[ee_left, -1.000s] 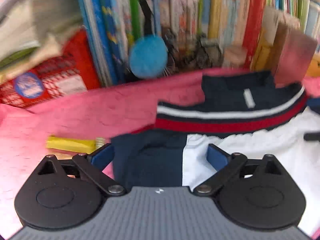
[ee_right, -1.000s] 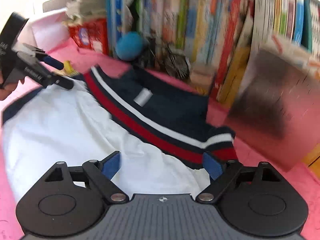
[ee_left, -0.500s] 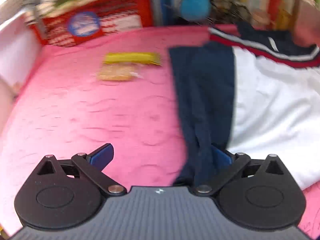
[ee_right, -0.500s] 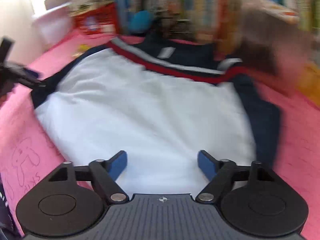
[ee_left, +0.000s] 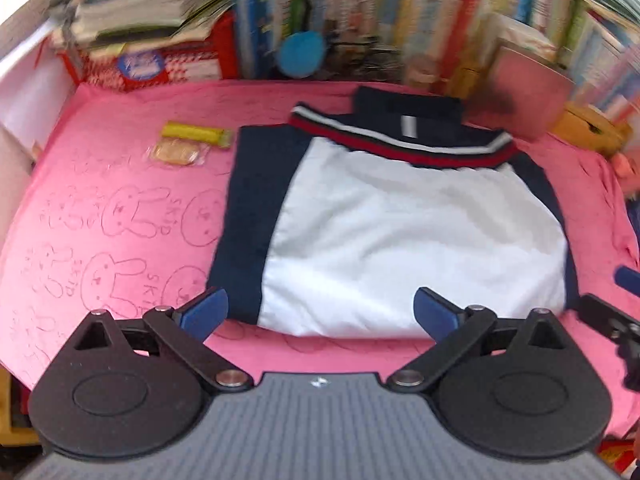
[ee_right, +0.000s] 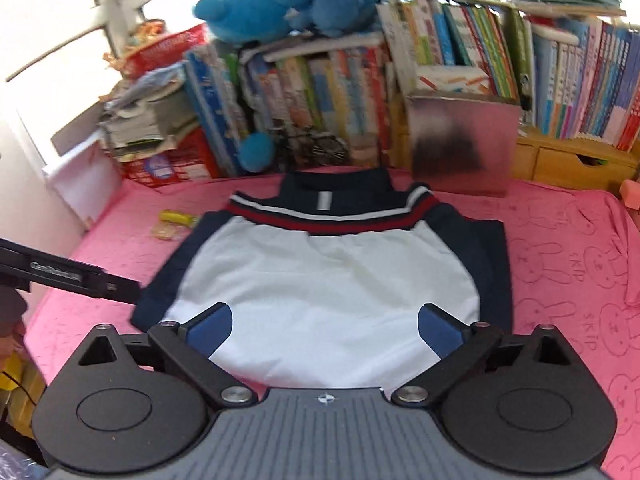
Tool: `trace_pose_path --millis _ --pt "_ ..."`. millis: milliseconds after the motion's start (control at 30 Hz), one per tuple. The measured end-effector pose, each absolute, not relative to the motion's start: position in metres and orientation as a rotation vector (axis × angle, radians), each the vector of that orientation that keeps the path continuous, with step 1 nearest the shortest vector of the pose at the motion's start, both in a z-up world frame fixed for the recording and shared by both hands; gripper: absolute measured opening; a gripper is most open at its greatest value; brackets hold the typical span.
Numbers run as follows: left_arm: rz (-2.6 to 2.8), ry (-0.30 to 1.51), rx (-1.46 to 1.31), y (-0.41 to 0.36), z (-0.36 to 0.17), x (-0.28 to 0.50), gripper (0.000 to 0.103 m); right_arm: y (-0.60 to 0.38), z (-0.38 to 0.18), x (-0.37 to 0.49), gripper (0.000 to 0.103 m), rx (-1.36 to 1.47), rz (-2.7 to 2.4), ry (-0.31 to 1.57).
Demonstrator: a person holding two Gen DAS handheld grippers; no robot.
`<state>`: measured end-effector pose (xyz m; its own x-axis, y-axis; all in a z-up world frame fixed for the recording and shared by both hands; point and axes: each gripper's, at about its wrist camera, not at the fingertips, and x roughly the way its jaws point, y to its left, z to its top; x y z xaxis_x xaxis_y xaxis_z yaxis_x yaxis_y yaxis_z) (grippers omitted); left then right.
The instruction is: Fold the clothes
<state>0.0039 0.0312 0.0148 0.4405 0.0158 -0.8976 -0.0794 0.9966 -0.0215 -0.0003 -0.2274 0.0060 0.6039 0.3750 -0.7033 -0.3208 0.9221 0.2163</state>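
Reading "SKIP" (bunny doodles) — pink sheet (ee_left: 120, 200), shirt (ee_left: 400, 232)

Bright daylight, blown-out window glare, motion blur, fisheye edges

Left tongs (ee_left: 320, 316) point steeply down, blue pads spread wide with nothing between them. Right tongs (ee_right: 324, 330) tilt down less steeply, jaws opening, empty too. Both hang side by side, well apart.
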Motion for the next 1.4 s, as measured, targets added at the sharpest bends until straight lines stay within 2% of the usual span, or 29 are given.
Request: trace_pose_path --millis 533,1400 --pt "0.057 1.144 0.004 0.007 0.013 -0.024 0.101 -0.237 0.005 -0.043 0.101 0.077 0.416 0.819" --pt "0.096 1.218 0.081 -0.014 -0.026 0.020 0.101 -0.290 -0.036 0.008 0.101 0.207 0.347 0.903"
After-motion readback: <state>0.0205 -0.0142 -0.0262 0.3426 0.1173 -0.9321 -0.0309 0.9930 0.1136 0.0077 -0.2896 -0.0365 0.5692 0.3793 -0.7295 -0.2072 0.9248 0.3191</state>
